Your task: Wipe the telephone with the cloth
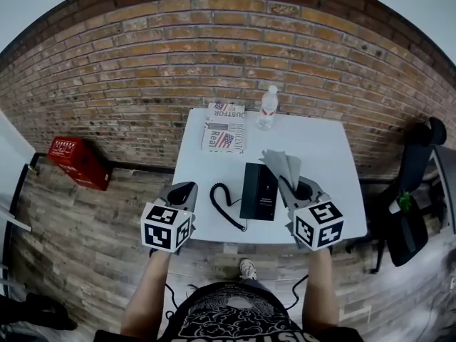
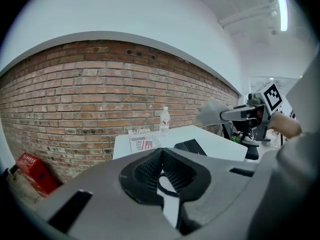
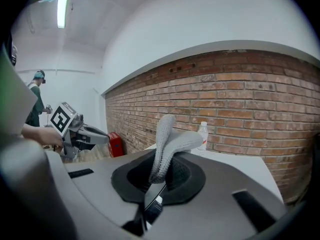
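Right tool [image 3: 160, 176] is clamped on the soft grey knit cloth [image 3: 167, 139]; it's light and floppy, so grip it bunched. It's held over the rigid black telephone [image 1: 258, 191] on the white bench [image 1: 324, 155]. Left tool [image 2: 161, 170] is closed and empty.

The head view looks steeply down on the white table [image 1: 320, 155] from above its near edge, facing the brick wall [image 1: 214, 41] behind it. The left gripper view rides on the left gripper [image 2: 161, 154], low at the table's near left corner, facing across the table to the wall. The right gripper view rides on the right gripper [image 3: 163, 169], at the table's near right edge, facing the same wall. The cloth [image 3: 167, 139] covers its centre. All views share the tabletop, the wall and the water bottle [image 1: 268, 107] at the table's far edge.
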Demonstrator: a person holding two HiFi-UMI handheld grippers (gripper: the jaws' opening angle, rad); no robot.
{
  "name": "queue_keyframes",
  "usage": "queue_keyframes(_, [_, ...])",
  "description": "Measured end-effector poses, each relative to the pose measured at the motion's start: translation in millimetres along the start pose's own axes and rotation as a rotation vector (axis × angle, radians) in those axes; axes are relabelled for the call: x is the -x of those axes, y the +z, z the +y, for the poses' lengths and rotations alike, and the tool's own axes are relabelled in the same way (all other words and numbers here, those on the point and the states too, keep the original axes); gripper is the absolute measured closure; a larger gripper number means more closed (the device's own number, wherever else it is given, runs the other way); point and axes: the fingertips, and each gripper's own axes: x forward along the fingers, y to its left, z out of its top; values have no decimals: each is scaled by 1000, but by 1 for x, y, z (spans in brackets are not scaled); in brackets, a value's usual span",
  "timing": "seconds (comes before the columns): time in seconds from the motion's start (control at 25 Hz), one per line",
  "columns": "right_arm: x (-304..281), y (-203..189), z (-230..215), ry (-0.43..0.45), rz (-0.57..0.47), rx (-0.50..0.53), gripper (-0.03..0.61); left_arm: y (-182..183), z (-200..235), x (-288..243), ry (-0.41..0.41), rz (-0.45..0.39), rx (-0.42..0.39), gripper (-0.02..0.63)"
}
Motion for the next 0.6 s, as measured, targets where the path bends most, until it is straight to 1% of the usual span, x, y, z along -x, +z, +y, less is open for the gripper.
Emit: queue_keyframes(0.6, [-5,-1,-1,8,3,-2,568,2,3,-4,6,13,10,607])
